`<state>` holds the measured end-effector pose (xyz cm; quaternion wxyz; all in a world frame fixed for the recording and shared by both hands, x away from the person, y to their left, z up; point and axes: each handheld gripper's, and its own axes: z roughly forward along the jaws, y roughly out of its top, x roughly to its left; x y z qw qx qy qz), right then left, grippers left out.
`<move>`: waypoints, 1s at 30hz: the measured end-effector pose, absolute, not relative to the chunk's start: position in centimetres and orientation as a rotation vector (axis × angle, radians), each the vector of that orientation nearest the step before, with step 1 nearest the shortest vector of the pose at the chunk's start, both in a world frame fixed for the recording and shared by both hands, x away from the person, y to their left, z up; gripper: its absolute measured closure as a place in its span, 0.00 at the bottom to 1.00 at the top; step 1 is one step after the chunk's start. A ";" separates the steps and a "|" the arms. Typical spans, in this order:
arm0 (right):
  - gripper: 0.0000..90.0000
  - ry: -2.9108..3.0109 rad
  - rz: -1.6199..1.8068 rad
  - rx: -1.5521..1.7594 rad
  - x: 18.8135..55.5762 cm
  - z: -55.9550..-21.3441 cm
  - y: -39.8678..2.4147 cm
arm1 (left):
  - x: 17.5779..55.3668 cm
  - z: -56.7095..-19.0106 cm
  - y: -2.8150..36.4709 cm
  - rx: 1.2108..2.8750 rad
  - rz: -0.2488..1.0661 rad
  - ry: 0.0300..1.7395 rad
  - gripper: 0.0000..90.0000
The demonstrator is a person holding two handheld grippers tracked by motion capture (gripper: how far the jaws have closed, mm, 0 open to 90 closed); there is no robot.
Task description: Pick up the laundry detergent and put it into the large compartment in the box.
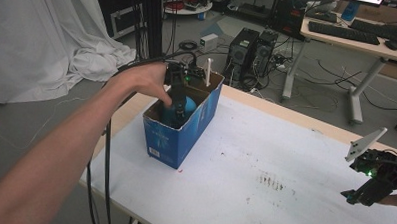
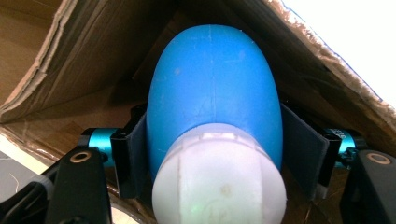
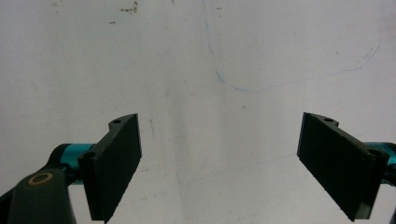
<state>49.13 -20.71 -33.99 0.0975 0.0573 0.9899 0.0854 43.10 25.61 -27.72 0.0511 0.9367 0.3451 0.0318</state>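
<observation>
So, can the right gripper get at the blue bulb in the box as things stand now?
Probably not directly: the right gripper is far off at the table edge, and the blue bulb sits deep in the box between the jaws of the left gripper, which blocks the opening.

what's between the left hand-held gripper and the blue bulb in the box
Nothing visible. The left hand-held gripper reaches down inside the blue cardboard box, and the blue bulb already sits between its jaws. Only the box walls stand close around them.
</observation>
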 end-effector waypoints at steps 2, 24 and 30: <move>0.14 2.931 0.252 0.171 49.1 -34.0 -20.7 | 43.1 -27.6 25.6 2.848 0.102 1.050 0.34; 0.14 2.934 0.253 0.164 49.2 -34.0 -20.7 | 42.8 -25.7 25.2 2.850 0.177 1.016 0.25; 0.14 2.933 0.253 0.169 49.2 -34.0 -20.7 | 42.6 -24.7 25.0 2.843 0.238 0.993 0.19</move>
